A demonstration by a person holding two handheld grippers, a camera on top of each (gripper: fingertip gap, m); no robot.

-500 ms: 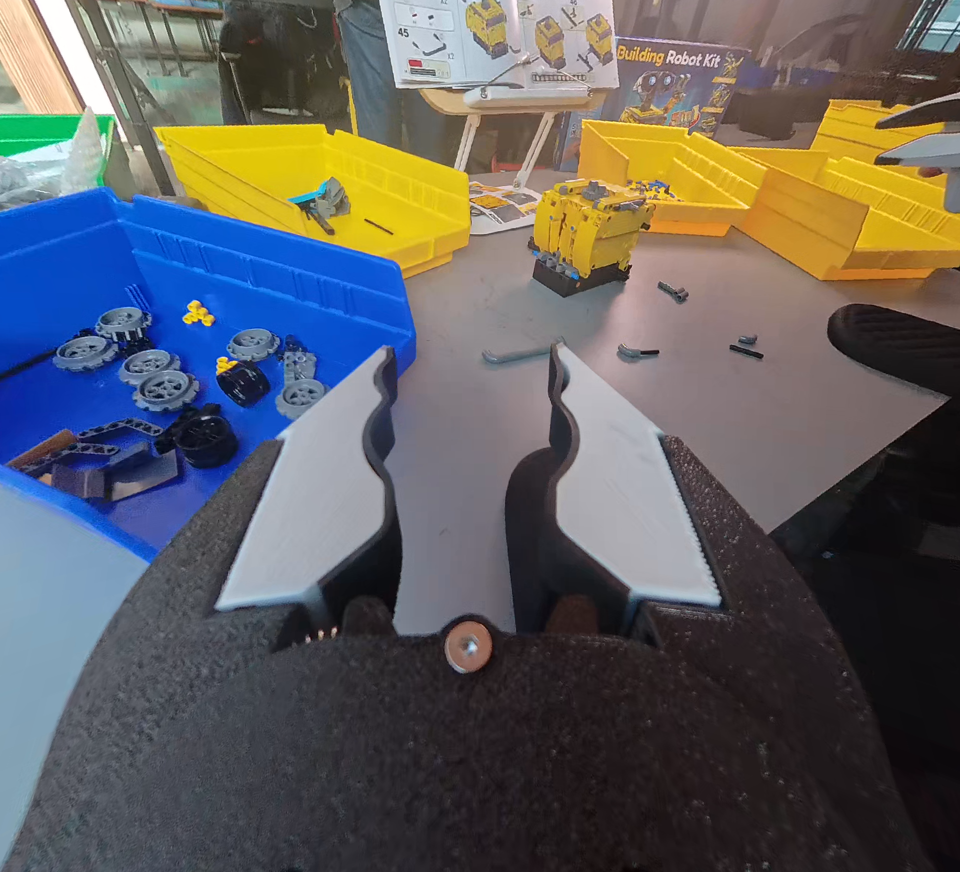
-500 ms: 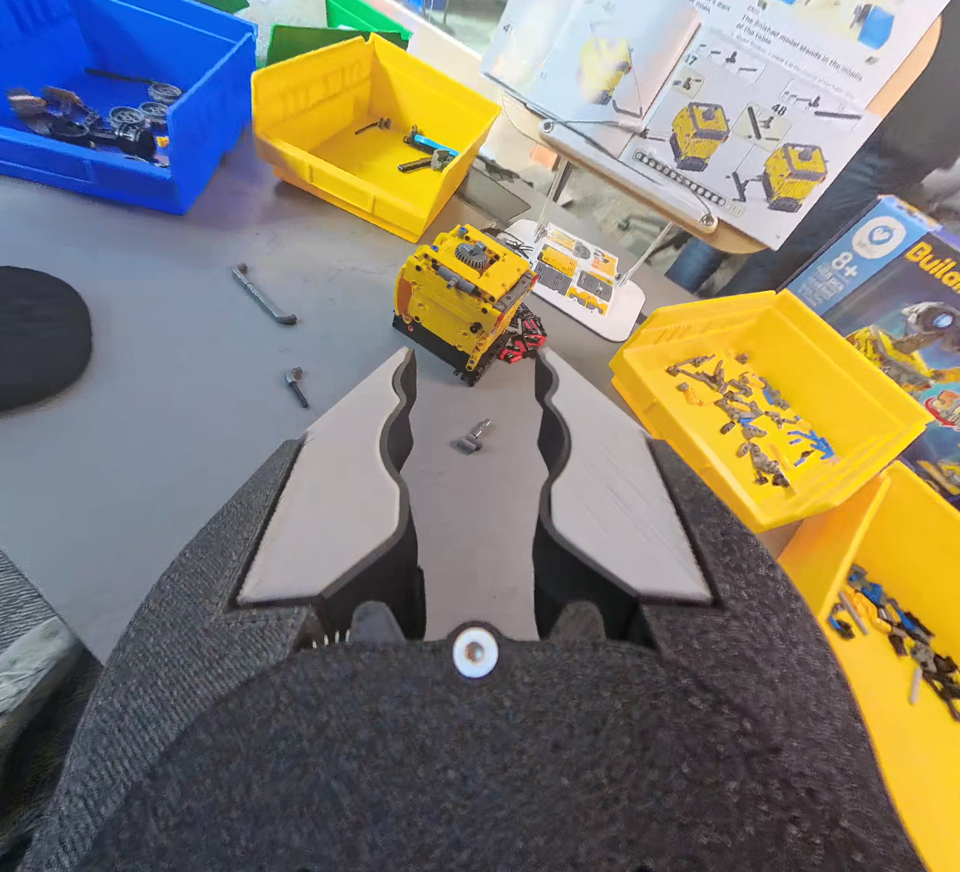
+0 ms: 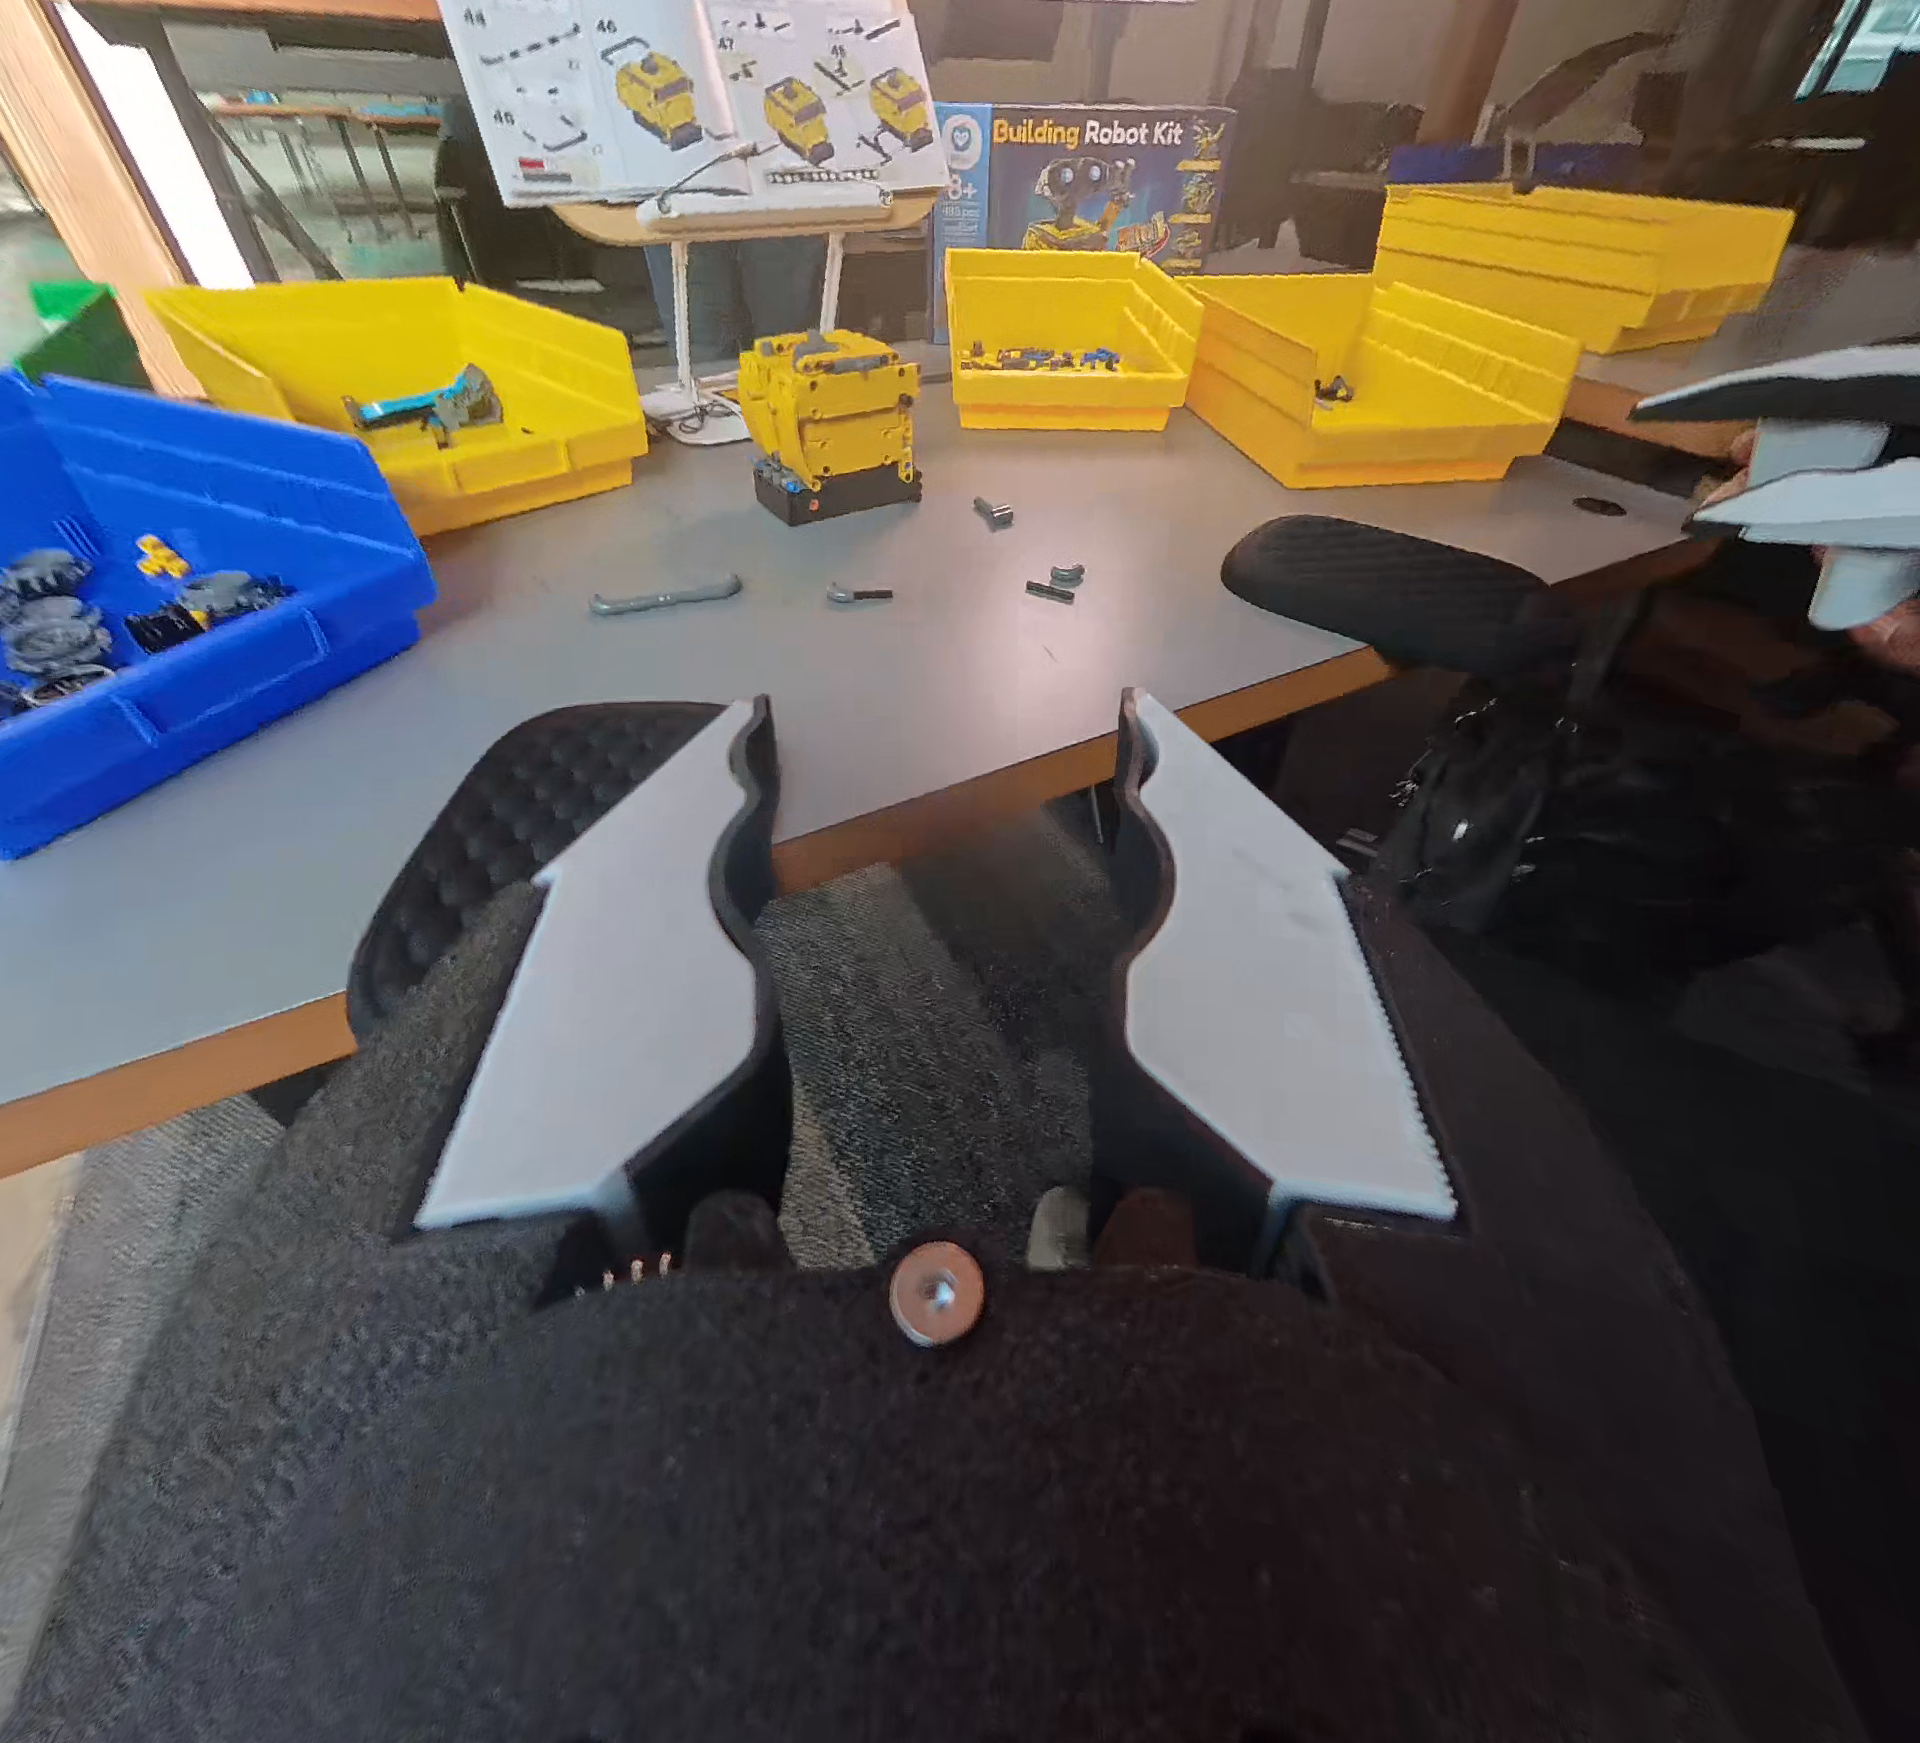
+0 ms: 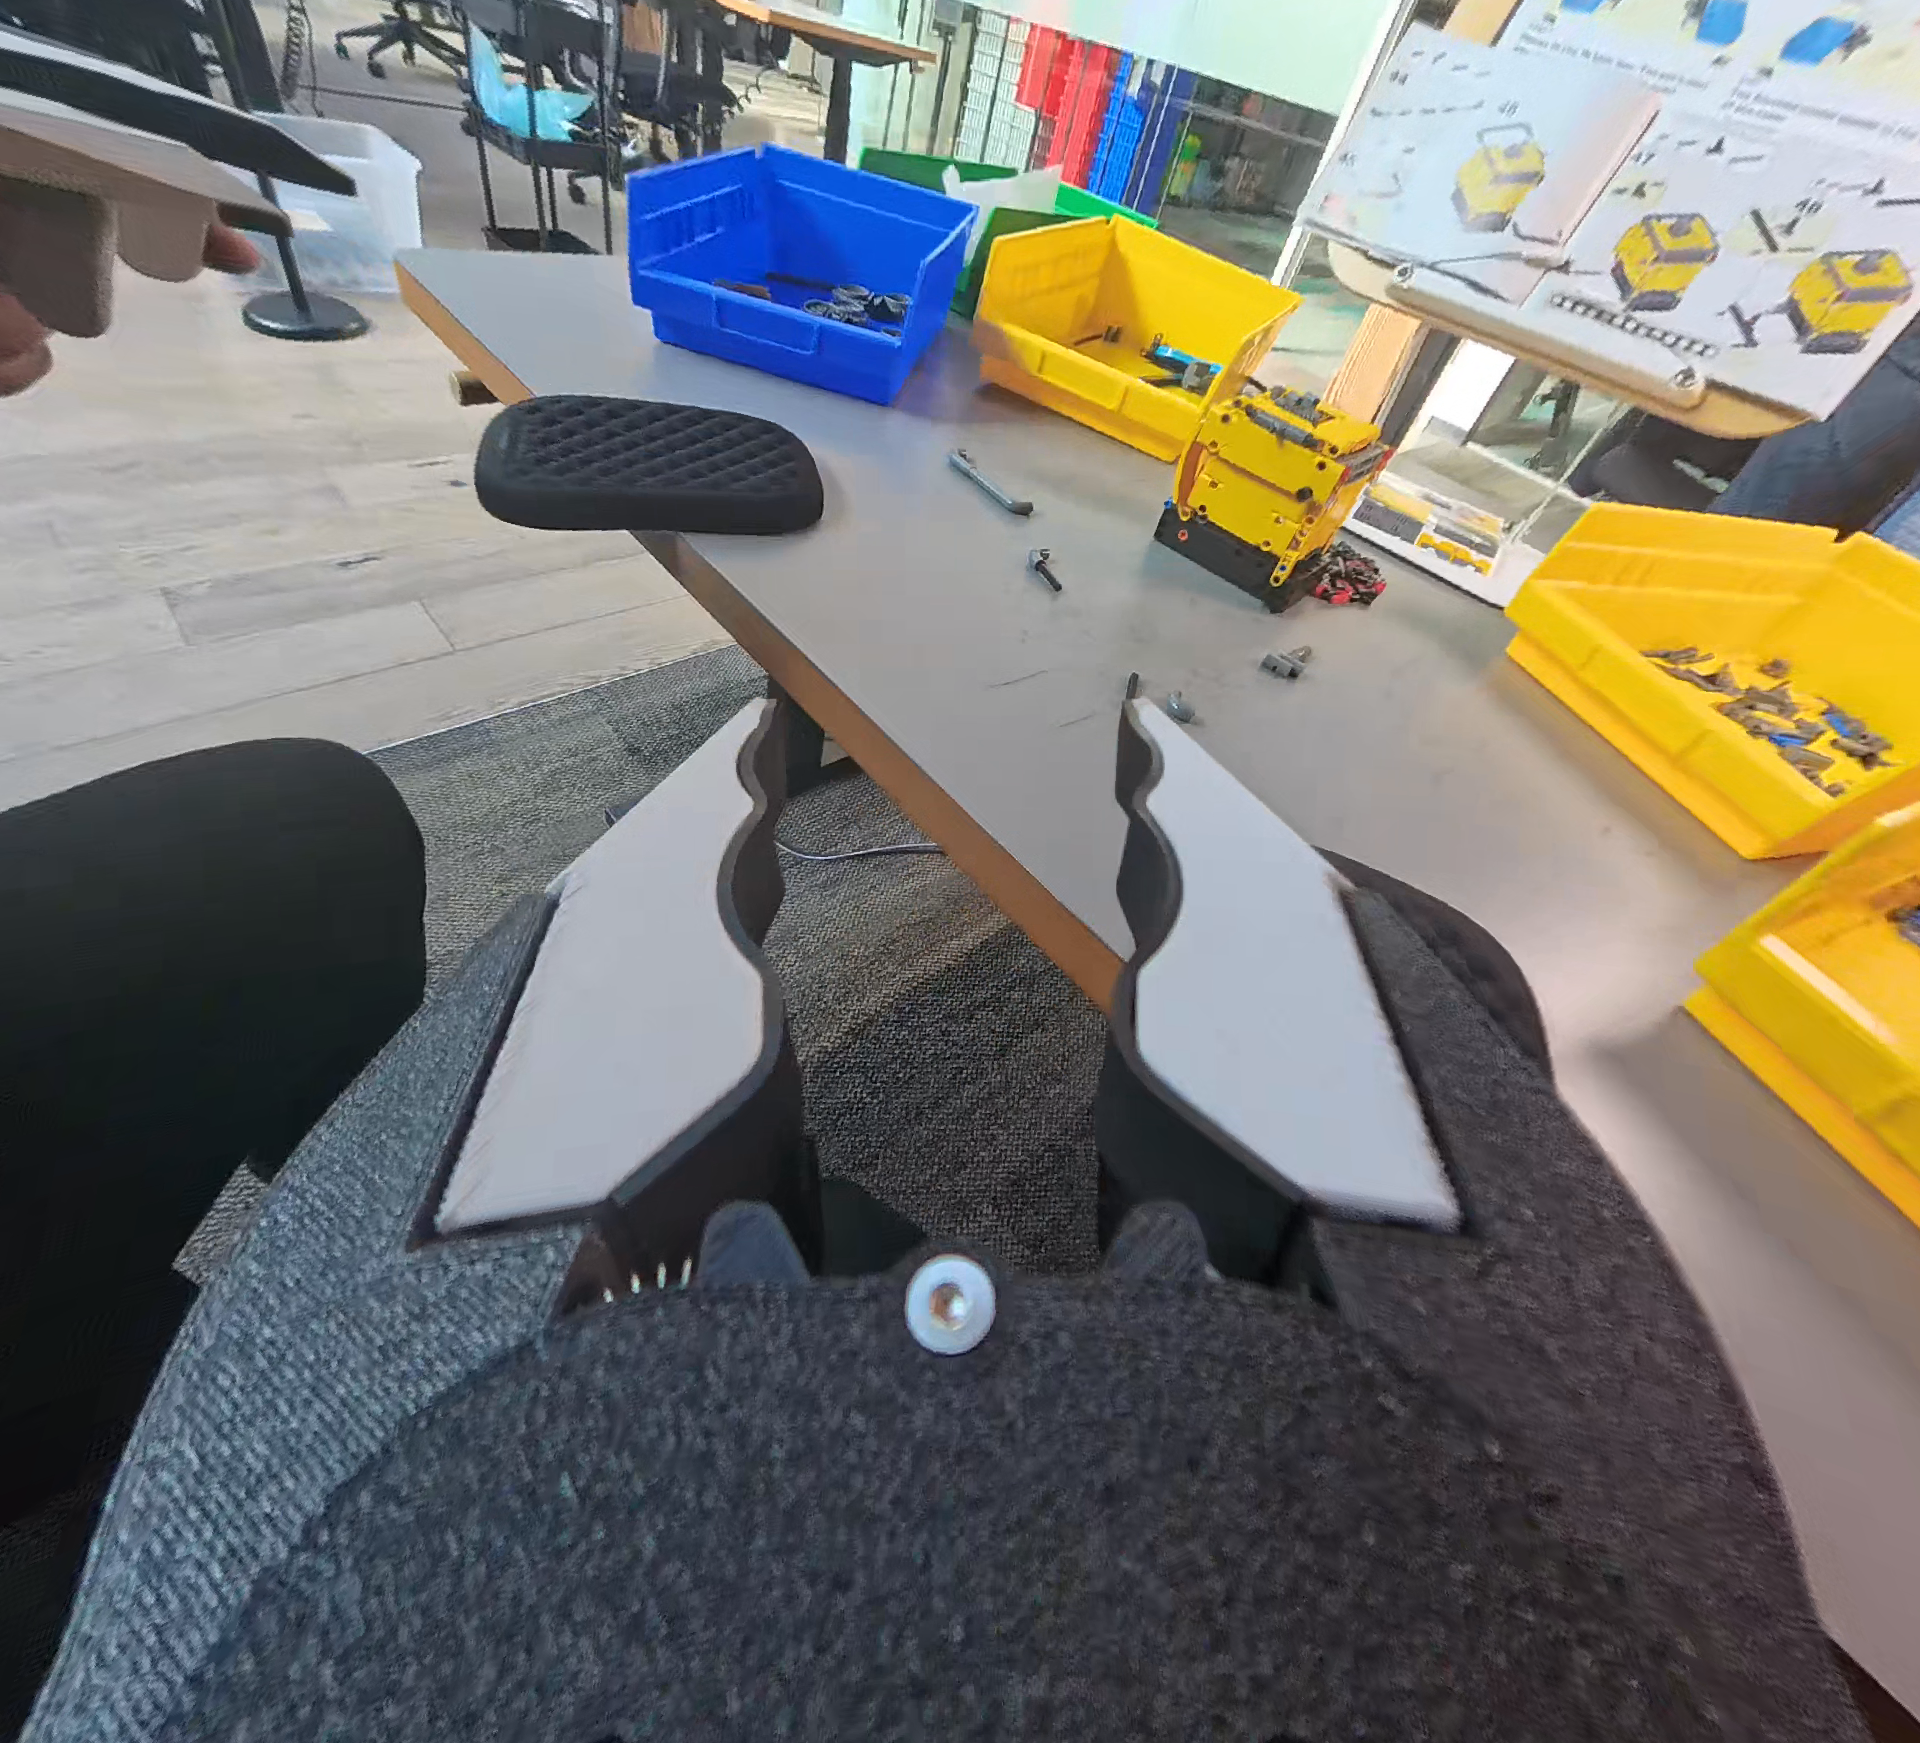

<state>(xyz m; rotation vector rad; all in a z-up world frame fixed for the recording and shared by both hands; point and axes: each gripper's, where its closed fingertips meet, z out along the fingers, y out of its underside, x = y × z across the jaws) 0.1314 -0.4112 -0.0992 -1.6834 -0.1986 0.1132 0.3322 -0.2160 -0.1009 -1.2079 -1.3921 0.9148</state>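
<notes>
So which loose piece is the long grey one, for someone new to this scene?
On the grey table, find the blue bin and the yellow brick model. The long grey bar lies flat between them, the longest of the loose pieces.

On the grey surface (image 3: pixel 1039 706): one blue plastic bin (image 3: pixel 208 540), one yellow brick-built block model (image 3: pixel 829 415), one long grey curved bar (image 3: pixel 665 597), and one open instruction booklet (image 3: pixel 686 93) on a stand. Yellow plastic bins (image 3: pixel 1070 343): at least four.
</notes>
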